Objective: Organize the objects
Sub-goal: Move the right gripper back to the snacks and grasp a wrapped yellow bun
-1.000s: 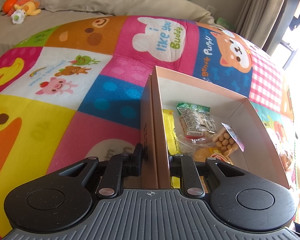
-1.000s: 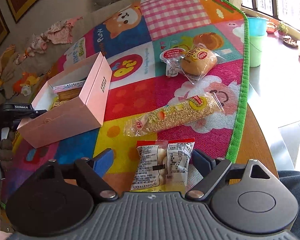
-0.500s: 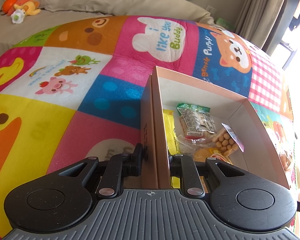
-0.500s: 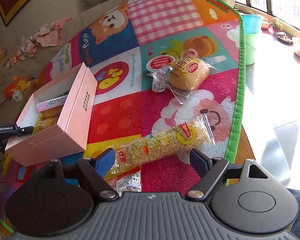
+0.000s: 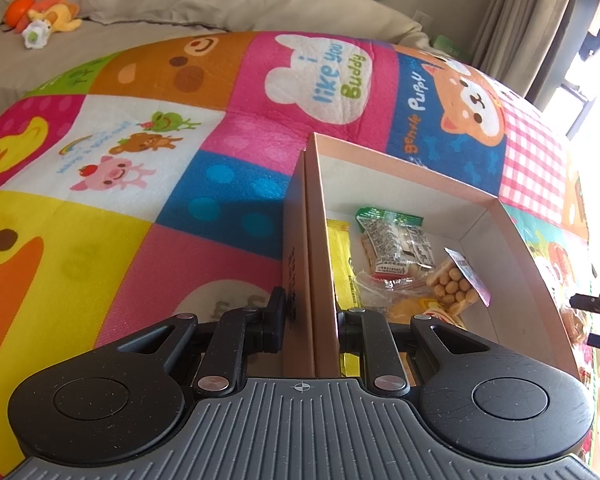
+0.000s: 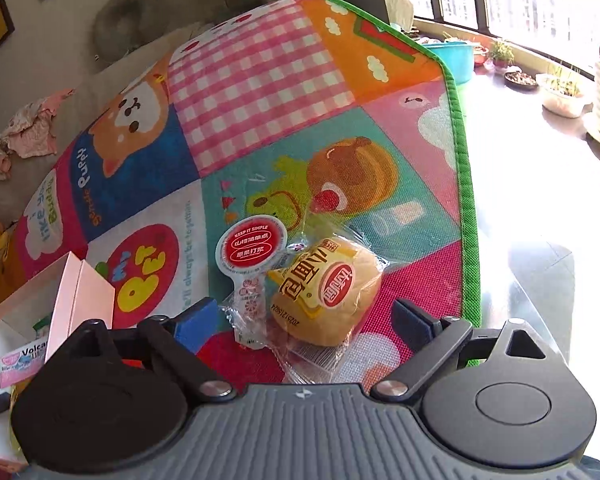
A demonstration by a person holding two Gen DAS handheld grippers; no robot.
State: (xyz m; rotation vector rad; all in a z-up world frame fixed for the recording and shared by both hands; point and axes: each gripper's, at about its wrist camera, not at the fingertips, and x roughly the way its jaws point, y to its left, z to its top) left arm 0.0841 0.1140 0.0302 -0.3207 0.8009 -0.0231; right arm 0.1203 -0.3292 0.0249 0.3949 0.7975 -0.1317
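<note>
Right now the wrapped bun (image 6: 327, 294) lies on the play mat (image 6: 260, 80) between the right gripper (image 6: 304, 320)'s jaws, which stand wide apart with neither touching it. Just beyond the bun, toward the left jaw, a round red-lidded jelly cup (image 6: 251, 245) in clear wrap touches the bun's wrapper. Out past the left jaw sits the pink box (image 6: 82, 300), open at the top.

Over on the other side, the left gripper (image 5: 309, 312) has its jaws pinched narrow on the near side wall of the pink box (image 5: 314, 240), one jaw outside and one inside. Ahead of the inner jaw, snack packets (image 5: 396, 248) lie in the box beside a yellow packet (image 5: 342, 260). Beyond the mat a grey sofa (image 5: 140, 4) holds a plush toy (image 5: 44, 20).
</note>
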